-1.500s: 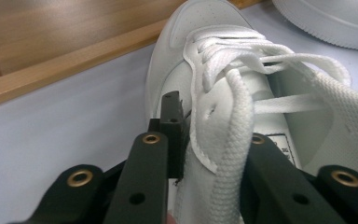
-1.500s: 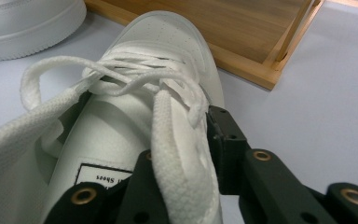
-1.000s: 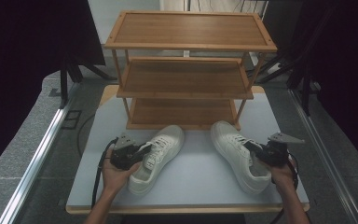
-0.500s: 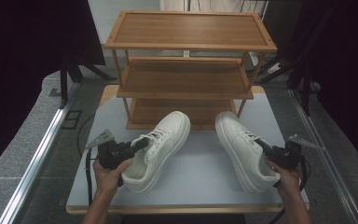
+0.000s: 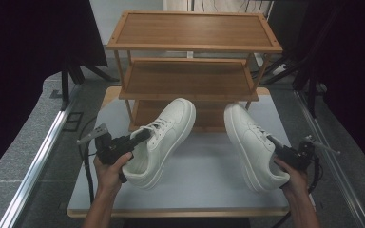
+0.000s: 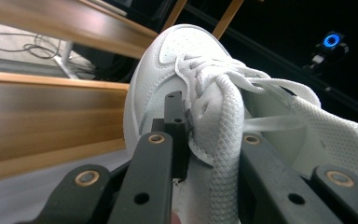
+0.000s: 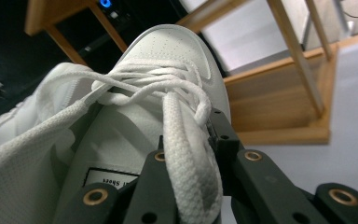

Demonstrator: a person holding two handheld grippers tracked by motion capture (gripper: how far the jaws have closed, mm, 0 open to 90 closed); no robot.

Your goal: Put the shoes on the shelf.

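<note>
Two white lace-up sneakers hang above the pale table, toes toward the wooden shoe rack. My left gripper is shut on the left sneaker at its laced collar edge; in the left gripper view the black jaws pinch the sneaker beside the laces. My right gripper is shut on the right sneaker the same way. In the right gripper view the jaws clamp the sneaker next to a thick lace. Both toes reach in front of the rack's bottom shelf.
The rack has three wooden shelves, all bare; its top shelf is the widest. A metal rail runs along the floor at left. Black stands and cables sit at both sides of the table. Dark curtains close off left and right.
Both sneakers have risen off the table and moved forward toward the rack, toes tipped up. Both hands rose with them, grips unchanged.
</note>
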